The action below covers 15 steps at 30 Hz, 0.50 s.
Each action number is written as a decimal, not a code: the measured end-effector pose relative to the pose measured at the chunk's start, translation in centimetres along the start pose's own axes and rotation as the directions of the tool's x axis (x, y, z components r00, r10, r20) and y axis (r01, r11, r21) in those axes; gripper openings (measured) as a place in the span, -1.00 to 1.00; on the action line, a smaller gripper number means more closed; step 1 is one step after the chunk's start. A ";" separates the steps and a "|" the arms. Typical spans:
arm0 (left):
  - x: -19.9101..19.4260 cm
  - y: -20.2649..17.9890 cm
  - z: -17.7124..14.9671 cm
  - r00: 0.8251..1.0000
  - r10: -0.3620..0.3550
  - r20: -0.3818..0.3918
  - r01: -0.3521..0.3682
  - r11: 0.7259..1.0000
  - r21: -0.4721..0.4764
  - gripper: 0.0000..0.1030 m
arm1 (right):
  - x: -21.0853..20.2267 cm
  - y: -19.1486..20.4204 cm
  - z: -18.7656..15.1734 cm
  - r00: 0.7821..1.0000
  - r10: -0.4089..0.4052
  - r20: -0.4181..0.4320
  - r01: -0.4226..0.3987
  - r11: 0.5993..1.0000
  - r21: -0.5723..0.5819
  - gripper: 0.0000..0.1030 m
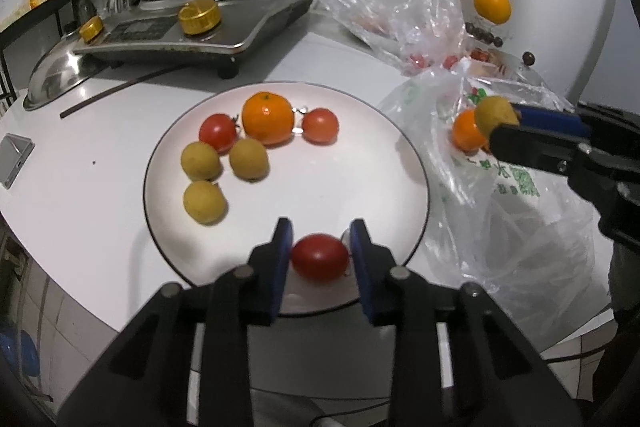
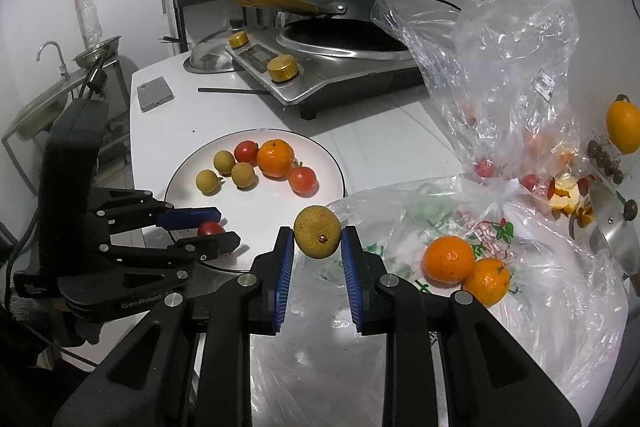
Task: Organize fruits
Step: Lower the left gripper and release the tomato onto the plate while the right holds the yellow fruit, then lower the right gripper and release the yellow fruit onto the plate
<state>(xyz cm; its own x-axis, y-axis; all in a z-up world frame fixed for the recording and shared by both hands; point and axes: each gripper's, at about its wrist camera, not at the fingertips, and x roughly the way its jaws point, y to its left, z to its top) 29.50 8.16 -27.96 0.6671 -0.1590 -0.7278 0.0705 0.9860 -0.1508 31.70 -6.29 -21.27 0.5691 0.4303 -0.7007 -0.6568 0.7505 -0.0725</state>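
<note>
From the left wrist view, we judge ourselves mid-way through moving fruit from the bags onto the plate [image 1: 400, 155]. Our left gripper [image 1: 320, 239] hangs over the plate's near edge with a cherry tomato [image 1: 319, 258] between its blue pads; the jaws stand narrow, and the left pad meets the tomato while a thin gap shows at the right pad, so we cannot tell whether it is gripped or just set down. Next we would need to open fully and back off without rolling it. Toward the plate's far-left part lie three longans [image 1: 200, 165], two tomatoes and an orange [image 1: 268, 118].

From the right wrist view, our right gripper [image 2: 317, 243] is closed on a longan [image 2: 317, 231], held just off the plate's right edge above the printed bag [image 2: 520, 287], where two more oranges [image 2: 448, 259] wait. It next needs carrying over a bare part of the plate.
</note>
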 end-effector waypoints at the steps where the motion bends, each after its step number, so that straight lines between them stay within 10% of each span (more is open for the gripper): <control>1: 0.0 0.0 0.0 1.000 0.002 0.001 -0.002 1.000 -0.001 -0.35 | 0.0 0.0 0.0 1.000 0.001 0.000 -0.001 1.000 -0.001 -0.49; 15: -1.7 1.0 0.2 0.998 -0.014 0.054 0.016 1.000 -0.026 -0.30 | 1.0 1.3 1.1 1.000 0.009 -0.009 -0.009 1.000 -0.027 -0.49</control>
<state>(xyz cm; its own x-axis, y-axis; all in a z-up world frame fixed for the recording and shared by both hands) 28.58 9.45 -26.76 0.7050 -0.1703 -0.6884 0.0621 0.9818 -0.1793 31.97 -4.38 -21.28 0.5589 0.4324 -0.7076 -0.6750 0.7329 -0.0853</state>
